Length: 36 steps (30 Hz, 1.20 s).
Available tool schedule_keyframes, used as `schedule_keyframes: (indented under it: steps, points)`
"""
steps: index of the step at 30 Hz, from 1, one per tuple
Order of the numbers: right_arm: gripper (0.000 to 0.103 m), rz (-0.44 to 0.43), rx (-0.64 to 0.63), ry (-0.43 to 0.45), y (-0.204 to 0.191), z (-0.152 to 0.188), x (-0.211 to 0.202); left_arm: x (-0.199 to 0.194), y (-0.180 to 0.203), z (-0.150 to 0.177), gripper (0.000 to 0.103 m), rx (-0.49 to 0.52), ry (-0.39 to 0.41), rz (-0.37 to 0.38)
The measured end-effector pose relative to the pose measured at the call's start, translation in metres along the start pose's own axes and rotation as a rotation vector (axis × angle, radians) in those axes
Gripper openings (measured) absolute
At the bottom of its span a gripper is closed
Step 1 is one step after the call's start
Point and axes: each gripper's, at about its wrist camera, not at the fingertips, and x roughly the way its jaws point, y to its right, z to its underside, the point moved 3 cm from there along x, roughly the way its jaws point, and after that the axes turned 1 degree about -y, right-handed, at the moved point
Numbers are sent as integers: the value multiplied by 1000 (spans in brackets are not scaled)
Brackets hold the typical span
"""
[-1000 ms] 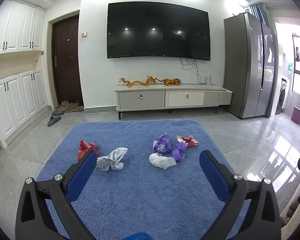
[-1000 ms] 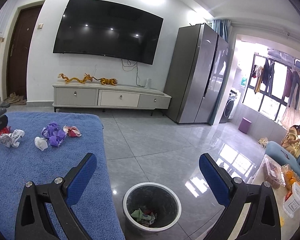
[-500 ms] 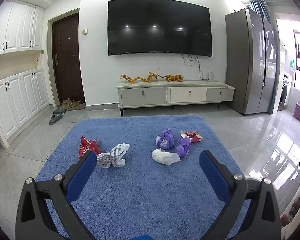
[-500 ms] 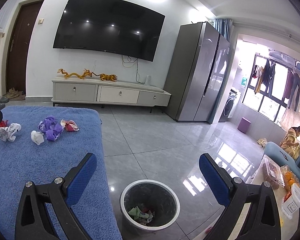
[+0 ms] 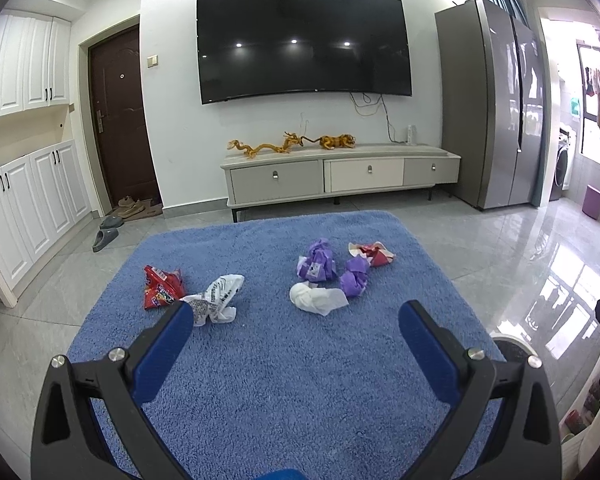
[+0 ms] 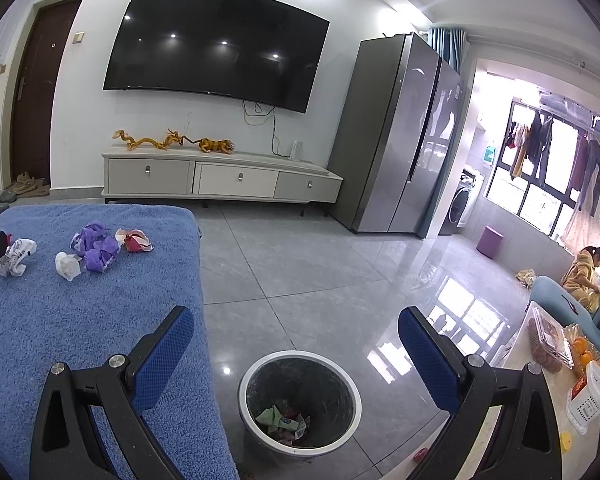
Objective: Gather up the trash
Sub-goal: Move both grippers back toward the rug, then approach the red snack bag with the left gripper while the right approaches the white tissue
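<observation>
Left hand-held gripper (image 5: 292,328) nearer wrappers (image 5: 216,298), both spread empty, bin (image 6: 300,400) contents unclear

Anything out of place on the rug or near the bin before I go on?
Only the expected litter: six crumpled pieces on the blue rug, including a red snack bag and a white tissue. The trash bin stands upright on the tiles, nothing spilled around it.

This is a home living room: a large television (image 5: 304,46) hangs on the wall above a low drawer cabinet (image 5: 340,176), and a blue rug (image 5: 284,360) covers the tiled floor. A tall refrigerator (image 6: 396,136) stands beside it, slippers (image 5: 105,234) lie by the entrance door (image 5: 118,120), and laundry (image 6: 556,152) hangs at the balcony window.
</observation>
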Motion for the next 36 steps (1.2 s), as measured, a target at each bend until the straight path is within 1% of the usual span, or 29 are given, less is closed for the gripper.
schedule_keyframes:
  steps: [20,36]
  points:
    - [103,-44,6,-66,-5,13,20,22,9,12,103,25,-59,19]
    - [103,-49,-23,-99,-12,18,28,36,11,23,103,34,-99,33]
